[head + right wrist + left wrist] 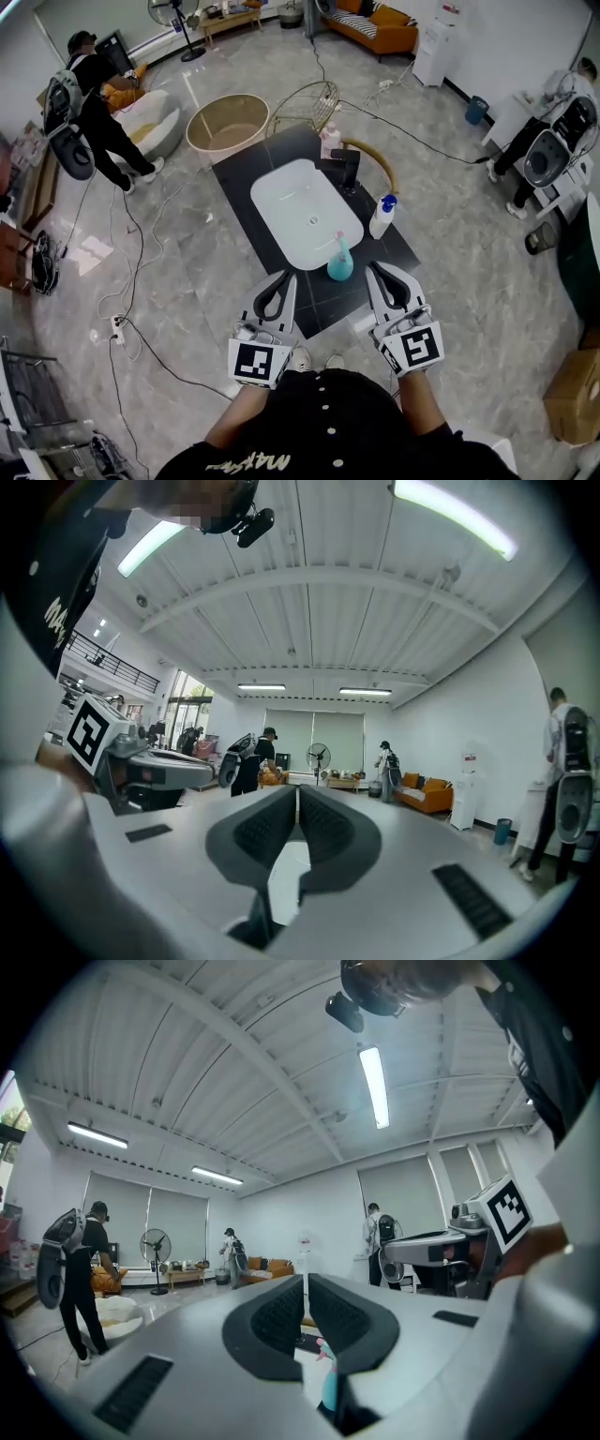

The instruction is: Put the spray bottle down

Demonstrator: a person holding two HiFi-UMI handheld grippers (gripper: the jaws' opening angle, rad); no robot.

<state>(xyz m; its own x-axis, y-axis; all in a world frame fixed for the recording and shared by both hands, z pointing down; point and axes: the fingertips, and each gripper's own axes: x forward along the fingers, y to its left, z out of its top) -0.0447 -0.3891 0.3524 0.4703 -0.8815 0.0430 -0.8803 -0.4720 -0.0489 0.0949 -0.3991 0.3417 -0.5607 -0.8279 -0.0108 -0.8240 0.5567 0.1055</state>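
Observation:
The spray bottle [339, 260], teal with a pink head, stands upright on the black counter [239, 169] at the near rim of the white basin [281, 192]. No gripper holds it. In the head view my left gripper [281, 276] hangs near-left of the bottle and my right gripper [375, 268] near-right of it, both apart from it. Both have their jaws together with nothing between them. The left gripper view shows the shut left gripper [307, 1283] pointing level, with the teal bottle [328, 1387] showing below it. The right gripper [297, 794] also points level across the room.
A white bottle with a blue cap [382, 217] and a black faucet [347, 169] stand right of the basin, with a pink-topped bottle [329, 141] behind. A round tub [227, 122] and a wire basket [305, 103] sit beyond the counter. Cables [131, 281] cross the floor, and people stand at both sides.

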